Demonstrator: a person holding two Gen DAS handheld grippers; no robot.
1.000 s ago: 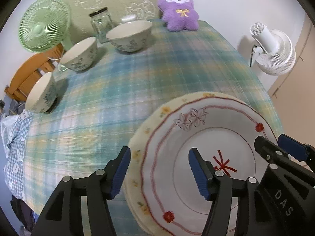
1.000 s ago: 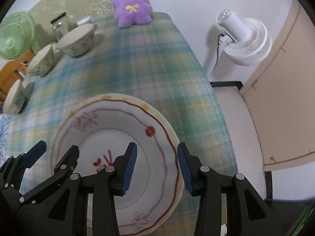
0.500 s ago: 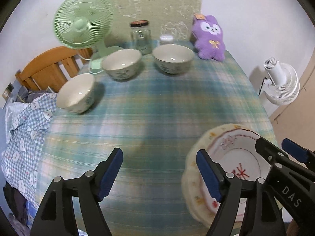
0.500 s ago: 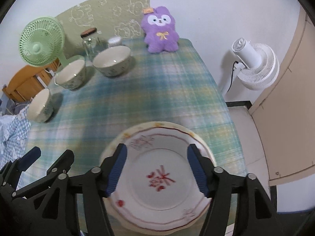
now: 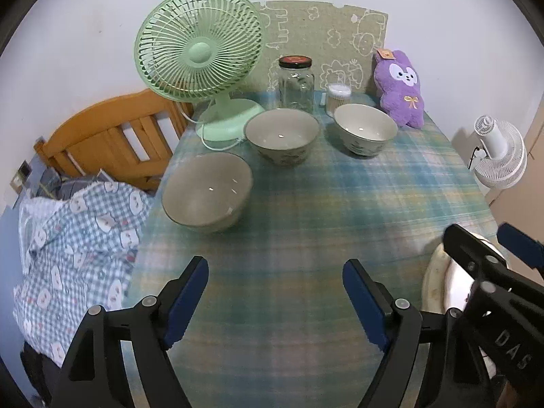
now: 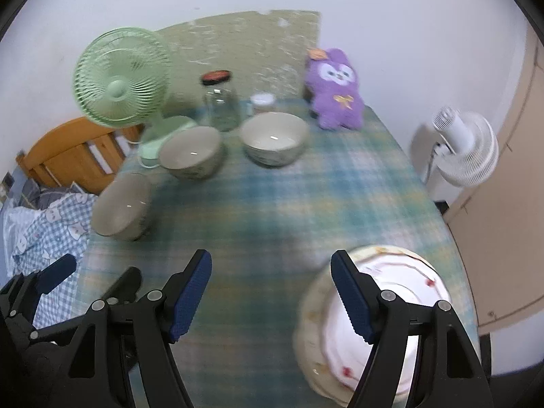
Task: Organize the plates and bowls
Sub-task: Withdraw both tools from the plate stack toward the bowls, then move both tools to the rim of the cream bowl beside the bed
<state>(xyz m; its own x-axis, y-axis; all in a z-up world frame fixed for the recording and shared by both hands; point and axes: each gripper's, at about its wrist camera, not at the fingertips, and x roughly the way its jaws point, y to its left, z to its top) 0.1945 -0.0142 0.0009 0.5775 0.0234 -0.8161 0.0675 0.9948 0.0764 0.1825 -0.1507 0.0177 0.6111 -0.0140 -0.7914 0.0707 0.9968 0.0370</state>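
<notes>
Plaid table (image 5: 306, 204): 3 bowls (image 5: 207, 192) far left, plates (image 6: 391, 306) stacked near right. Both grippers, left (image 5: 275, 301) and right (image 6: 272, 294), wide open, empty. Ceramic likely heavy, slick, brittle; grip rims.

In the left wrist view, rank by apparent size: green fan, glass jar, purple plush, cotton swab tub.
1. green fan
2. purple plush and glass jar: look about alike, so unranked
3. cotton swab tub
All four stand near the far edge, so nearness hardly skews this.
</notes>
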